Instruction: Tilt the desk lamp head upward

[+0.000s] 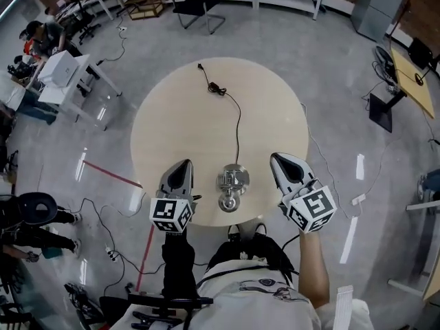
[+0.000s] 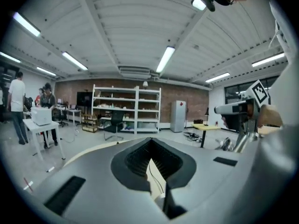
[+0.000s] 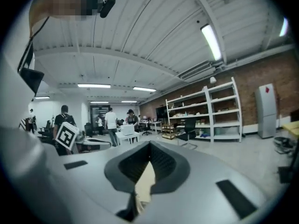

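Pale grey, smooth-shelled left gripper [image 1: 184, 165] and right gripper [image 1: 278, 158], each tapering to a rounded nose. Set into each nose, a black V-shaped recess lined with ribbed pads [image 2: 138, 160]; flat black rectangular slots on the shell to either side. At the near end of each, a white cube [image 1: 170, 214] printed with black square markers. Black long sleeve [image 1: 177, 256] on the left arm, right forearm uncovered, white top [image 1: 275, 308].

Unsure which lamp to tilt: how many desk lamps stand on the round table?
1: the shiny chrome desk lamp stands by the round beige table's near edge, between the left gripper and the right gripper. None seems hidden.
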Demonstrator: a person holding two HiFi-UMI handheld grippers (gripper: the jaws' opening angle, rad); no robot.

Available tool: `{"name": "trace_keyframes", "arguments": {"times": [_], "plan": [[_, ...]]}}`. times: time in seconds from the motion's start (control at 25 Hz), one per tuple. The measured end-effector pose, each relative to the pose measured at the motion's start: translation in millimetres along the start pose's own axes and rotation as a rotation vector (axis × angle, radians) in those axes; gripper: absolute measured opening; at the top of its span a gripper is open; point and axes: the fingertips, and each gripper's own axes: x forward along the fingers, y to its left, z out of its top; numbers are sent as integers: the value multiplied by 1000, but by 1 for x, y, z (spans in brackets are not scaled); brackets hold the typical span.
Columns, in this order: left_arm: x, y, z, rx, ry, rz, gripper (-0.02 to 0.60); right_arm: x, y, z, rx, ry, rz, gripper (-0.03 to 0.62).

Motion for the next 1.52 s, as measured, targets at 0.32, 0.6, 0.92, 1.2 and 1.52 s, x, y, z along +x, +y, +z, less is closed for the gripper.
{"name": "trace_keyframes", "arguments": {"times": [0.32,0.6,0.92,1.2,1.52], "plan": [[-21,-28,72,52,-144,0,2,-6,12,33,-49,-53,-67,5],[-24,-24,88,36,-158,32,2,-1,13,51,-50,-78,-56,5],[-32,-20,100,29,-195,55,2,8,23,62,-87,-86,-21,5],[-29,-21,102,32,-195,59,2,11,27,58,-90,-70,8,3],[-25,-25,102,31,-179,53,2,12,29,60,-96,-72,27,3]]}}
